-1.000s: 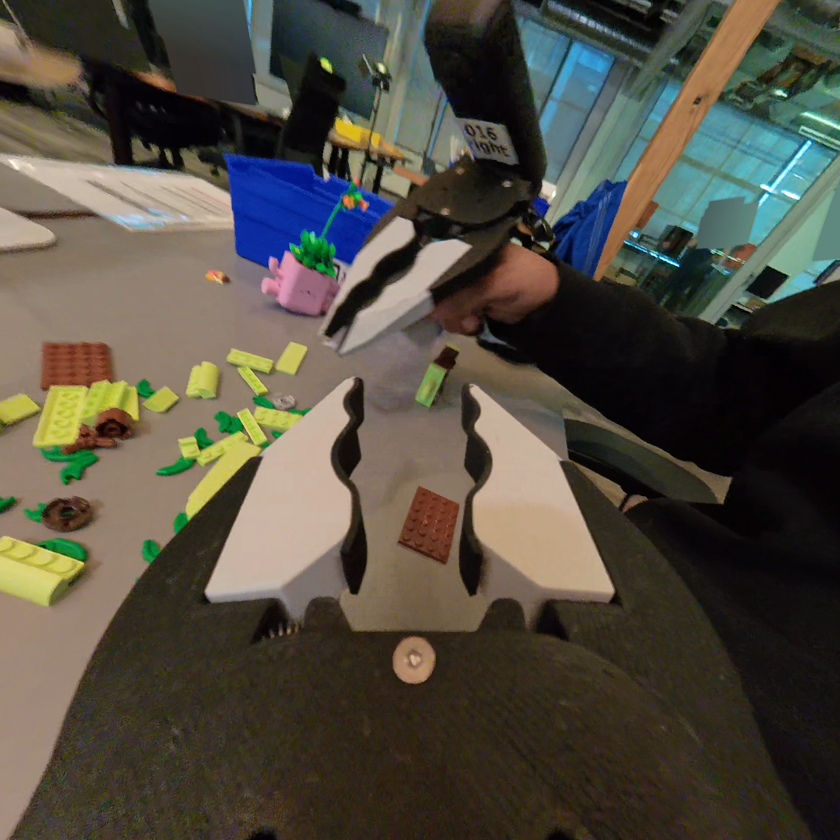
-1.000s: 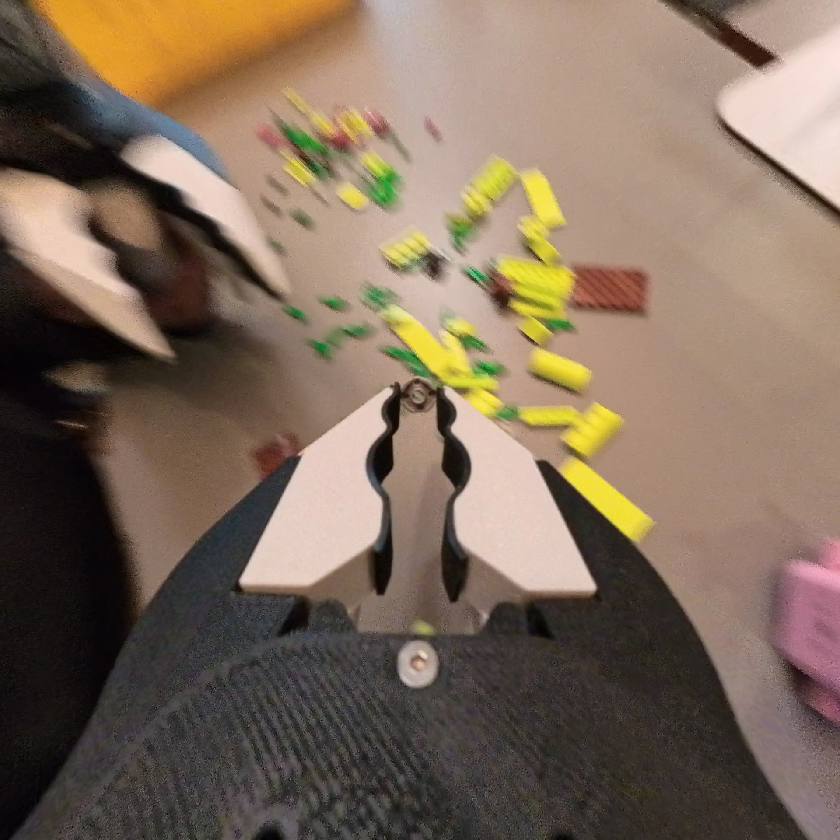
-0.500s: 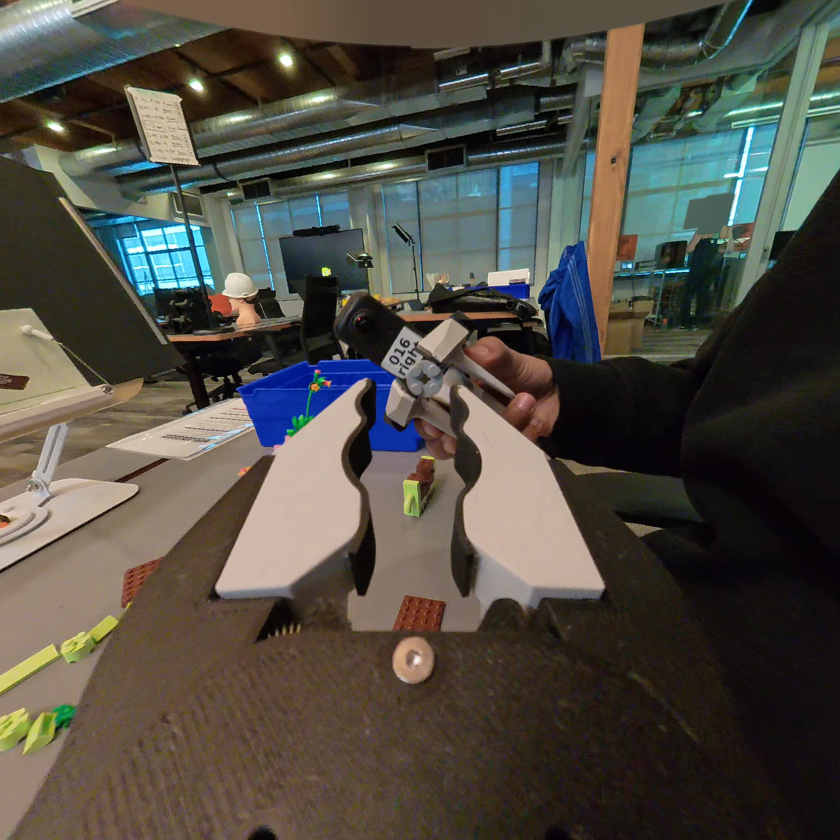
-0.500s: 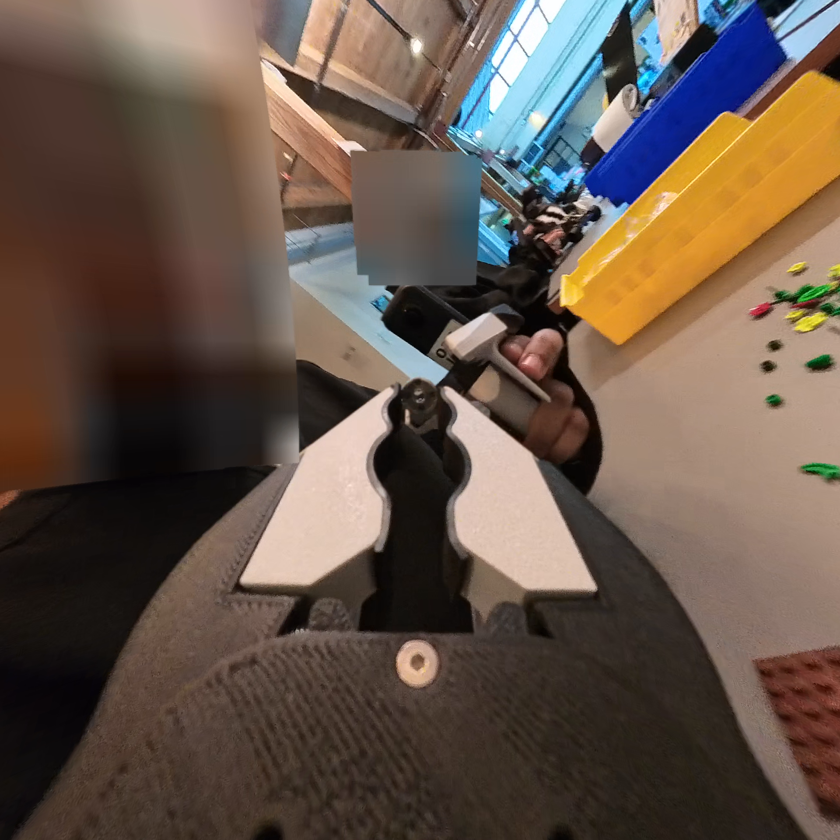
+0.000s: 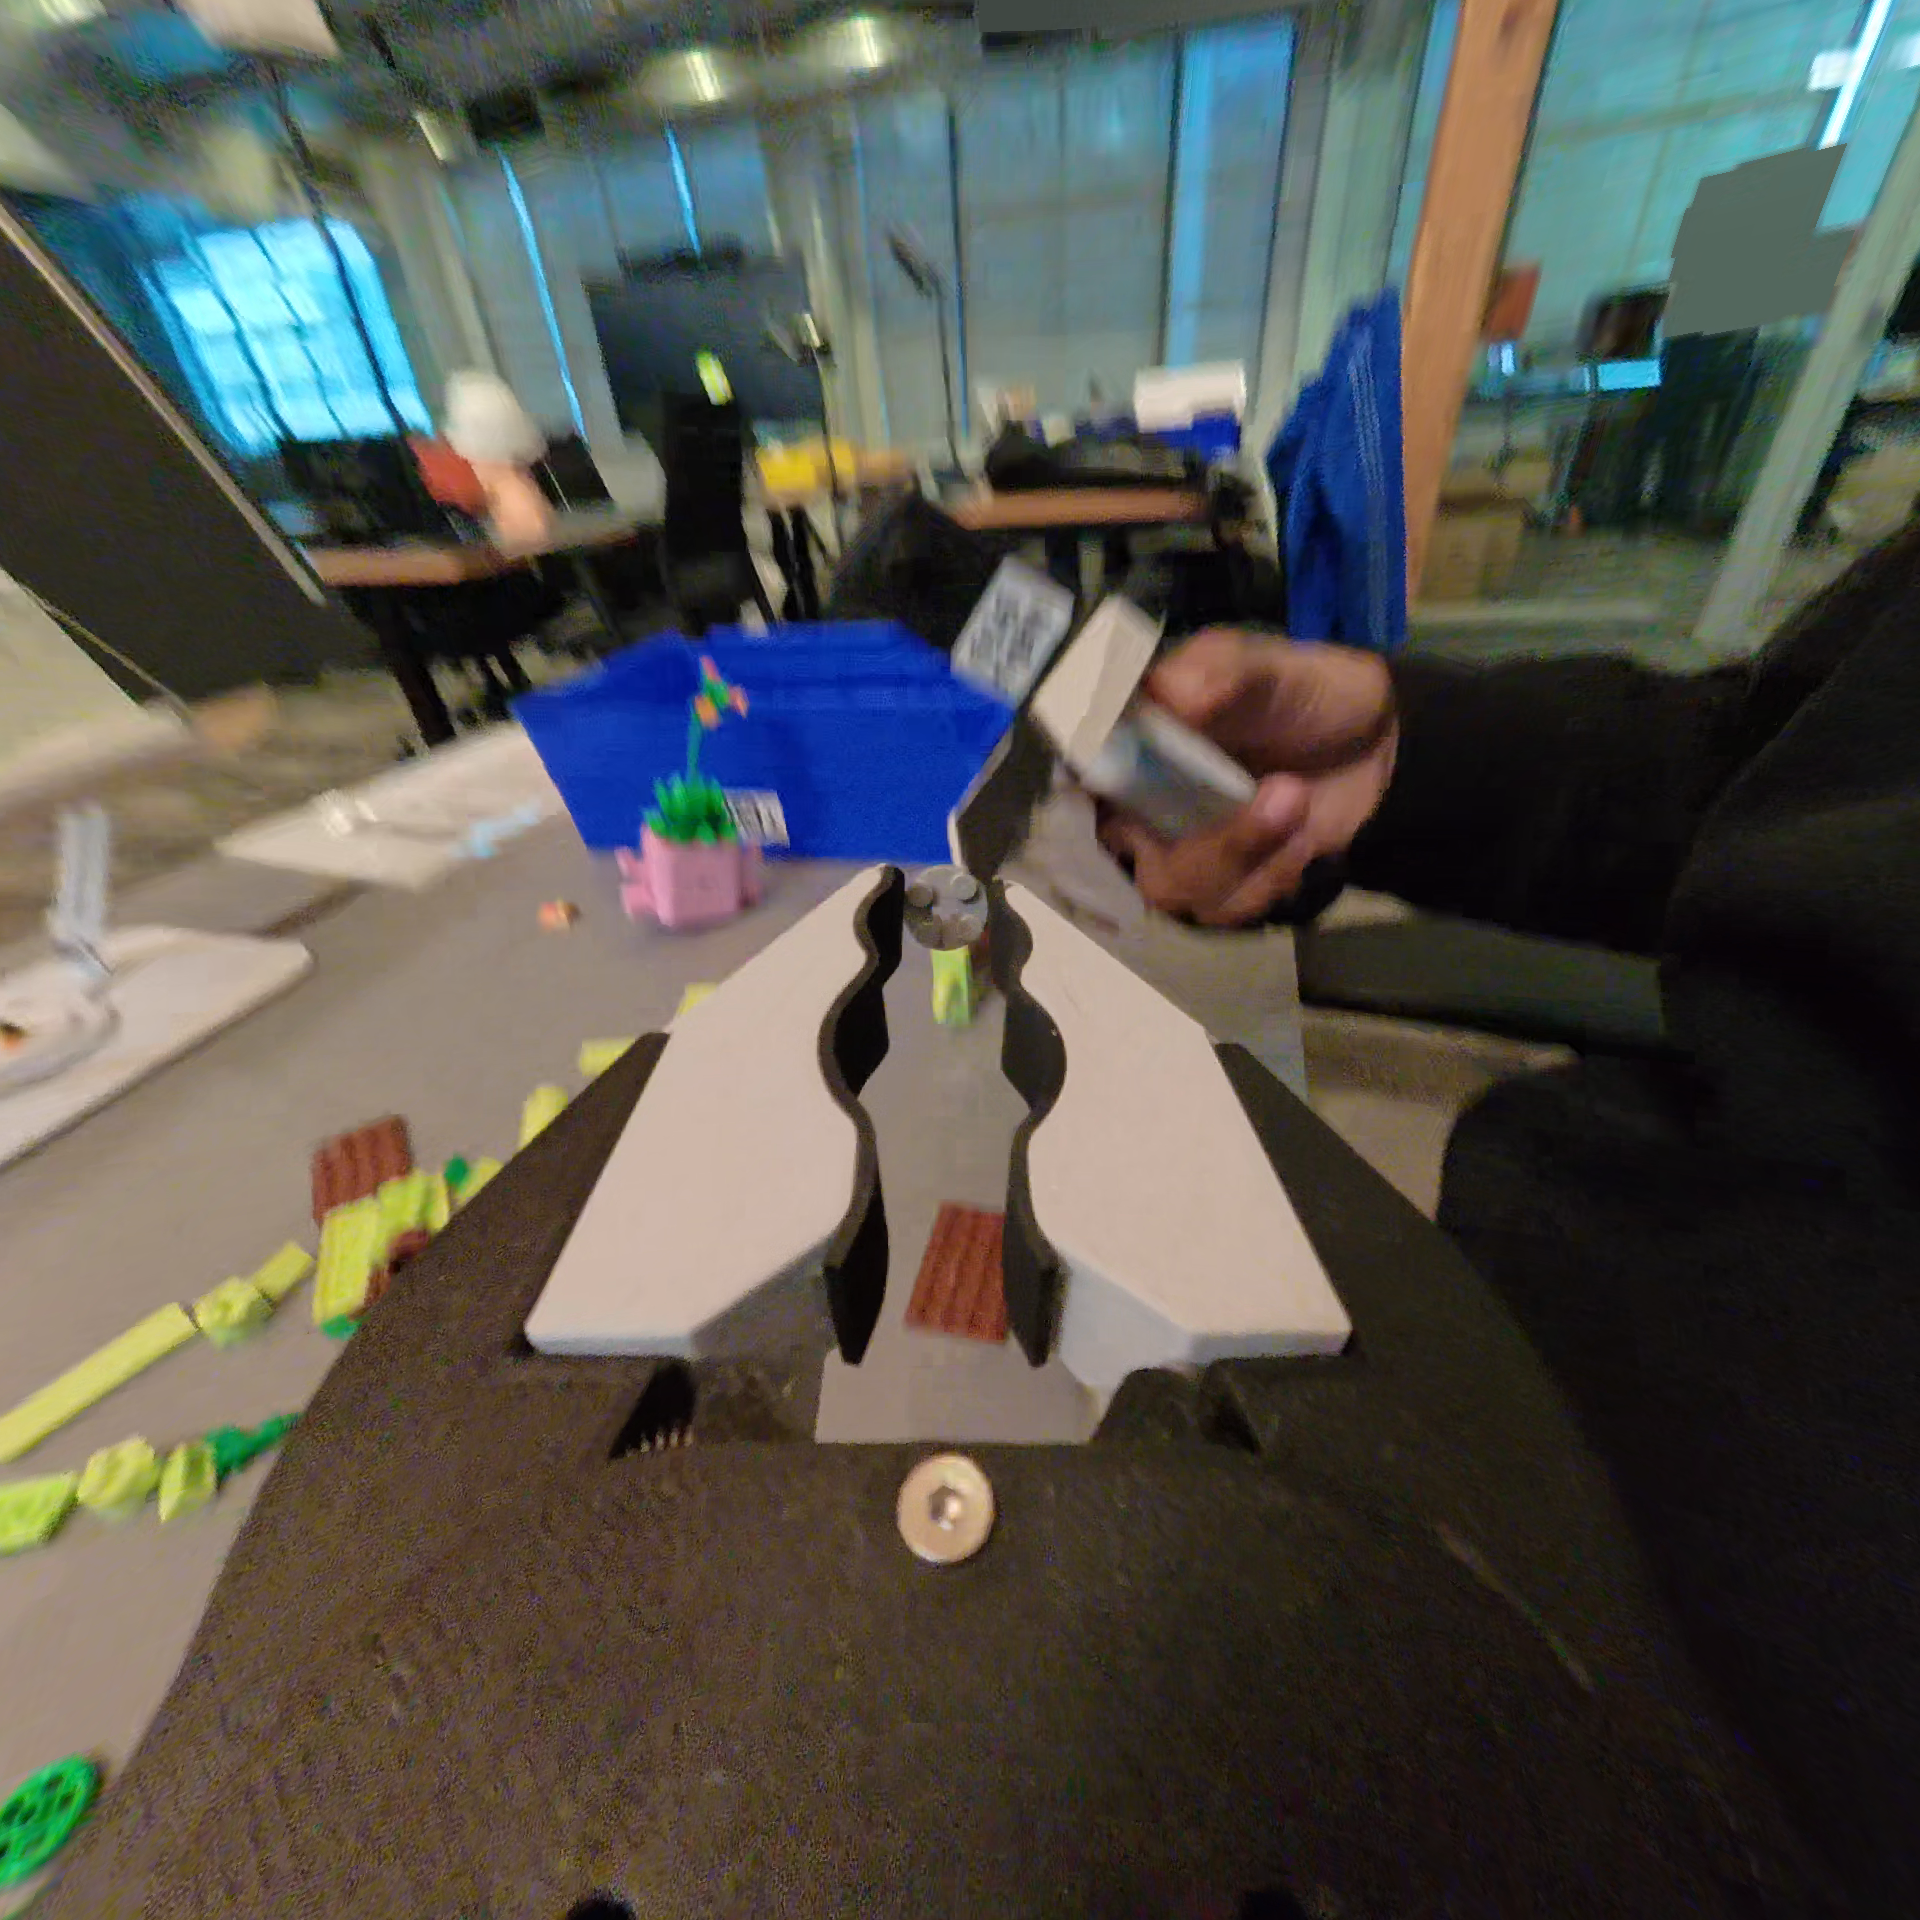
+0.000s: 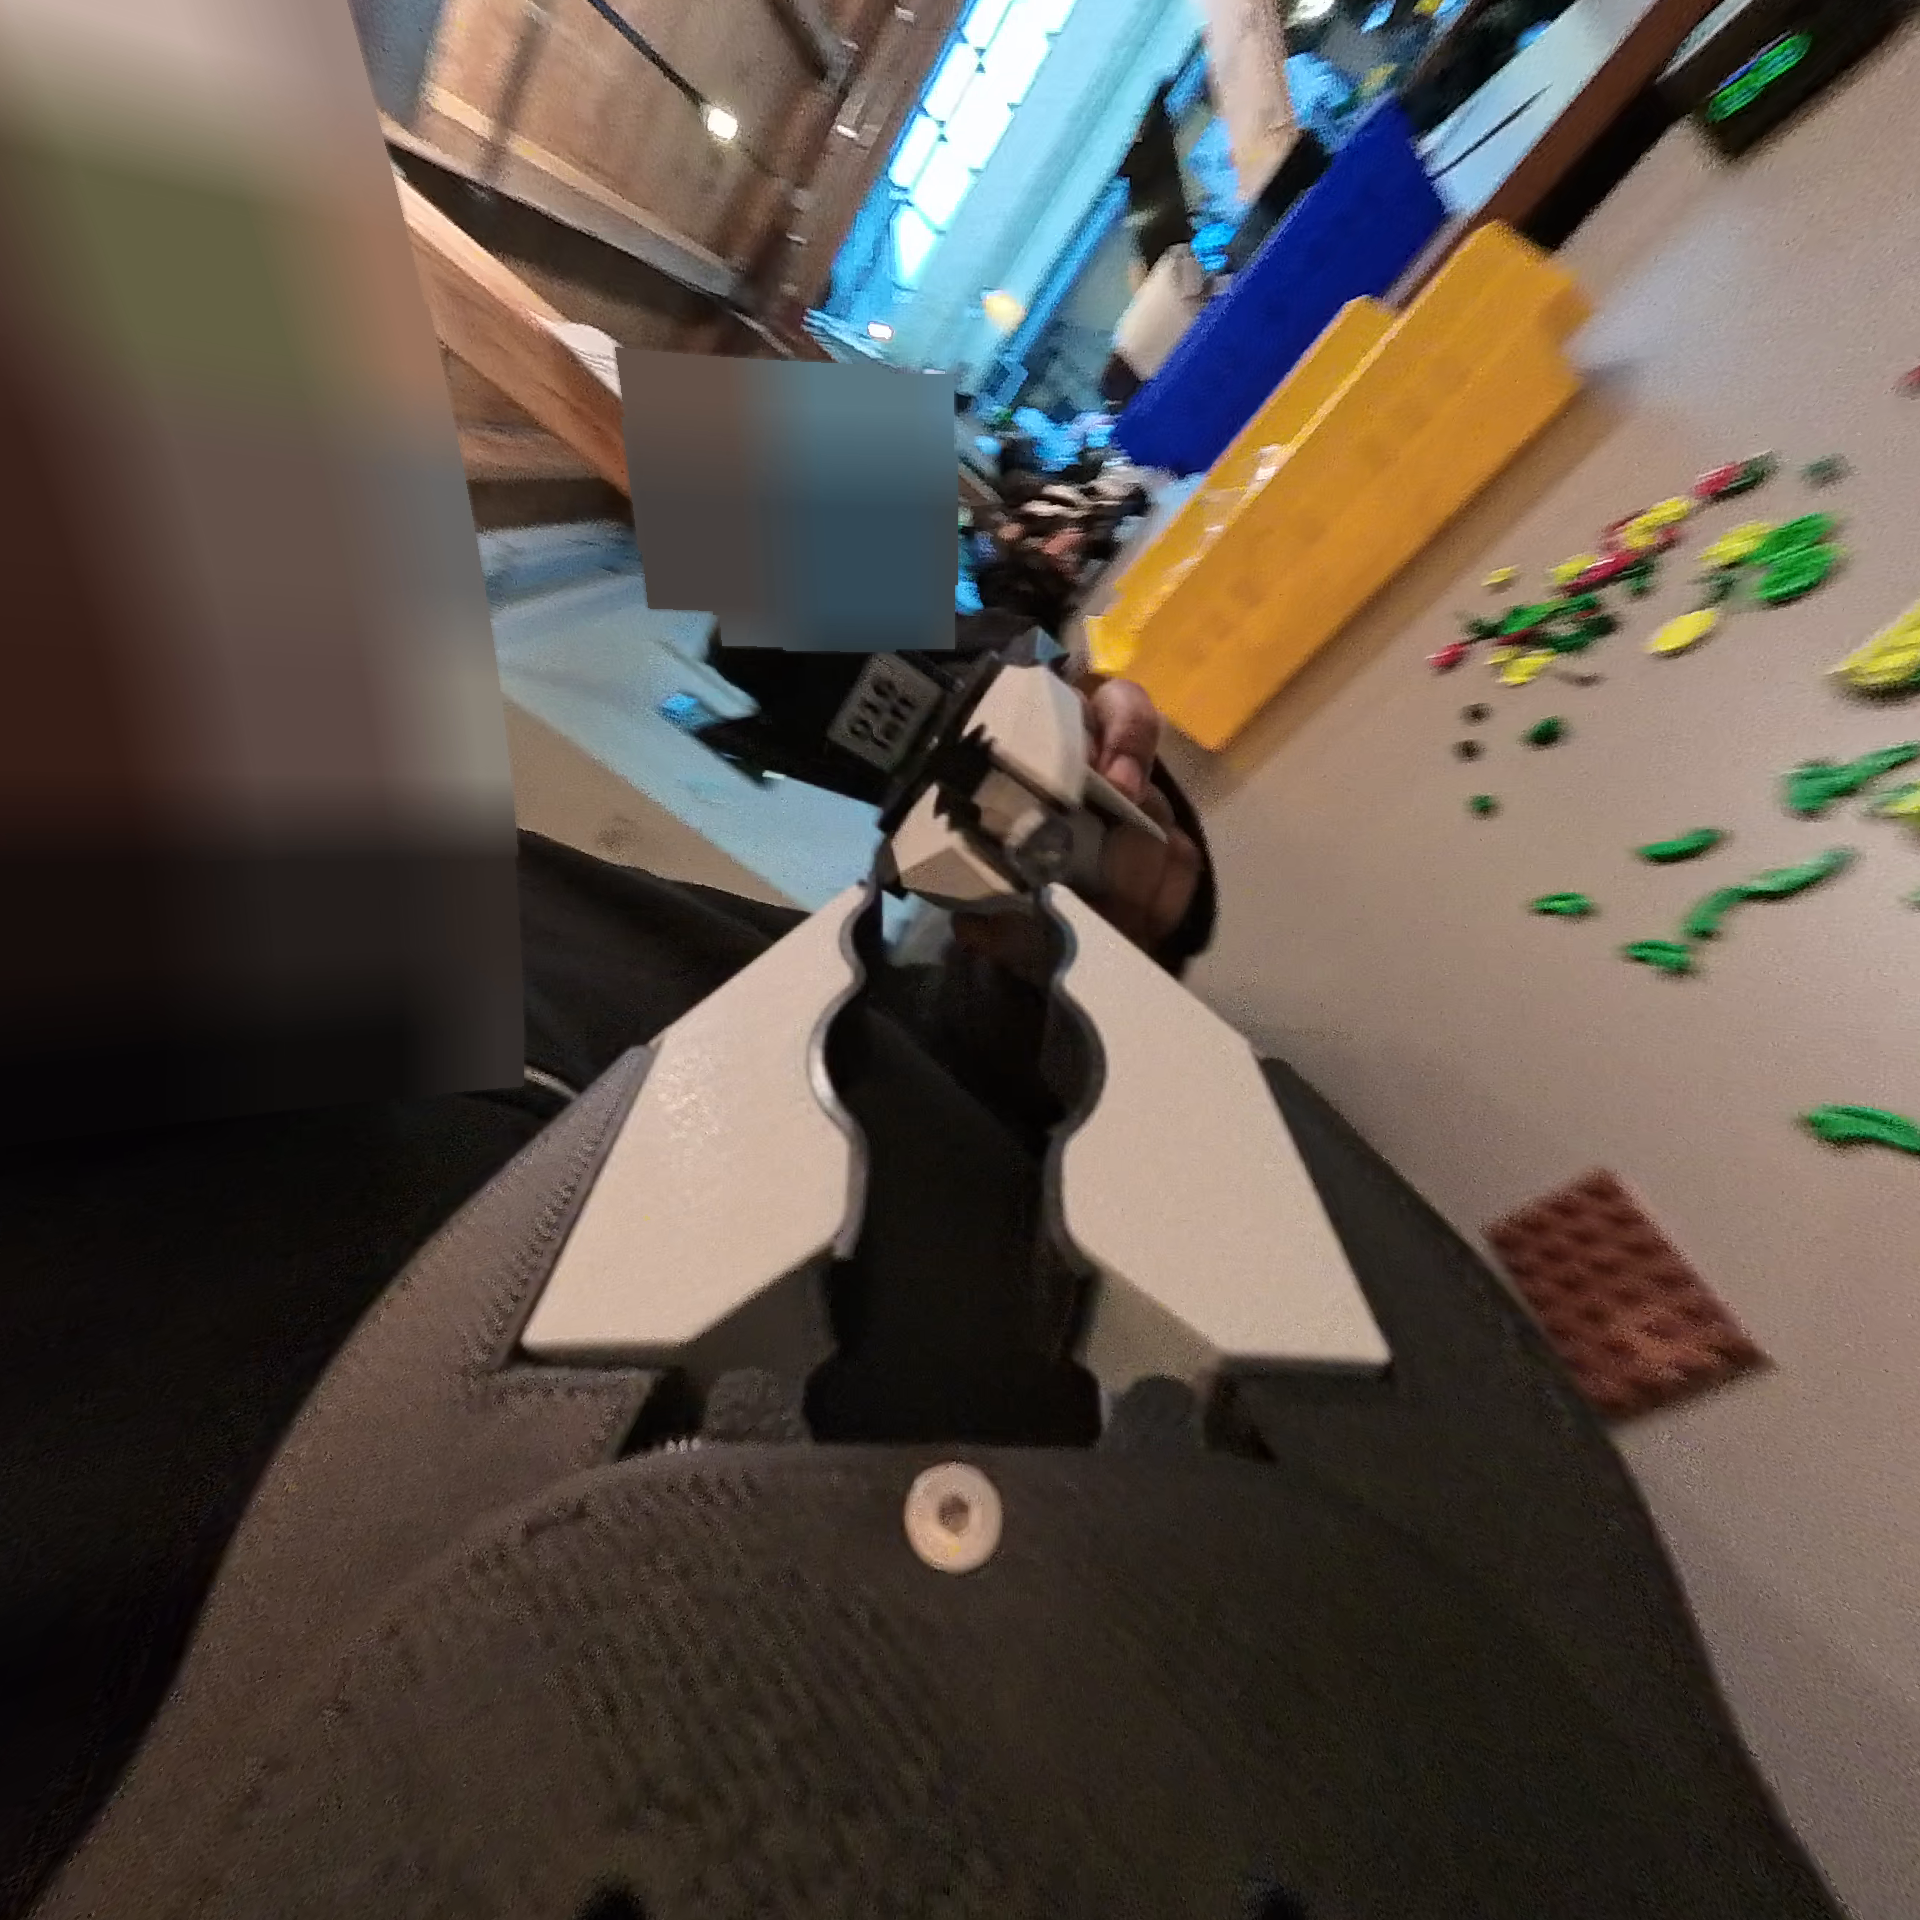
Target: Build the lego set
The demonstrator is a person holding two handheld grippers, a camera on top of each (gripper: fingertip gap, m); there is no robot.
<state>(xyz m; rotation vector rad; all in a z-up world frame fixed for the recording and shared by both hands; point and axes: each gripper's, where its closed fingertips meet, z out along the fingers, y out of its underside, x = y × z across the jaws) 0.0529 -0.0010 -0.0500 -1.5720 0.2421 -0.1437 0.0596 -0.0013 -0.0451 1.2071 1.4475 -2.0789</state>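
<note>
My left gripper (image 5: 943, 902) is shut on a small grey round lego piece (image 5: 943, 916), pinched at the fingertips above the table. My right gripper (image 6: 961, 914) is open and empty; its fingers stand apart. In the left wrist view it (image 5: 1000, 821) sits just above and behind the grey piece, held by a hand (image 5: 1247, 790). In the right wrist view the left gripper (image 6: 987, 821) is right in front of my fingertips. A brown plate (image 5: 961, 1273) lies on the table below the left fingers. A small lime and brown assembly (image 5: 951, 987) stands beyond.
A pink pot with a green plant and flower (image 5: 688, 878) stands in front of a blue bin (image 5: 790, 727). Lime and green pieces (image 5: 353, 1236) are scattered at left. In the right wrist view there are a yellow bin (image 6: 1340, 488), green pieces (image 6: 1756, 894) and the brown plate (image 6: 1621, 1288). Both grippers' tips are close together, under 4 cm apart.
The right gripper was shut on the grey round piece; it has opened. The left gripper has closed on that piece at its tips. Both views have tilted down a little toward the table.
</note>
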